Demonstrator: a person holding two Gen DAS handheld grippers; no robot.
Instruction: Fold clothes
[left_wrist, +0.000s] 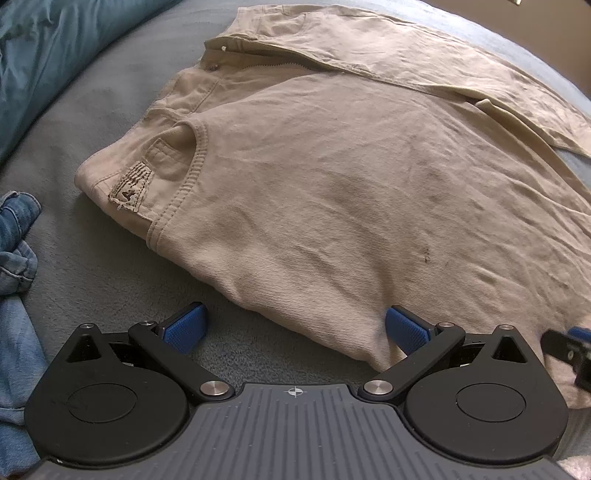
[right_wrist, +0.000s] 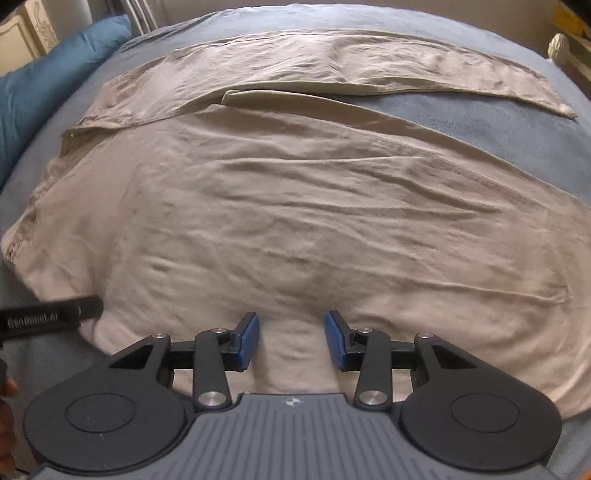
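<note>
My left gripper (left_wrist: 295, 328) is spread wide over the near edge of the khaki trousers (left_wrist: 332, 192), gripping nothing. The right gripper (right_wrist: 291, 339) hovers half-open, empty too. Trousers lie flat on the blue-grey bed (left_wrist: 92, 155), legs splayed, presumably ready for folding.

Beige trousers (left_wrist: 332, 177) are spread flat on the bed, taking up most of both views. In the left wrist view the waistband sits at the left, fly unzipped near the top, with a worn stitched patch (left_wrist: 131, 186) by a pocket. The fabric's pretty wrinkled. In the right wrist view one leg (right_wrist: 369, 70) stretches across the top, split apart from the nearer one.
</note>
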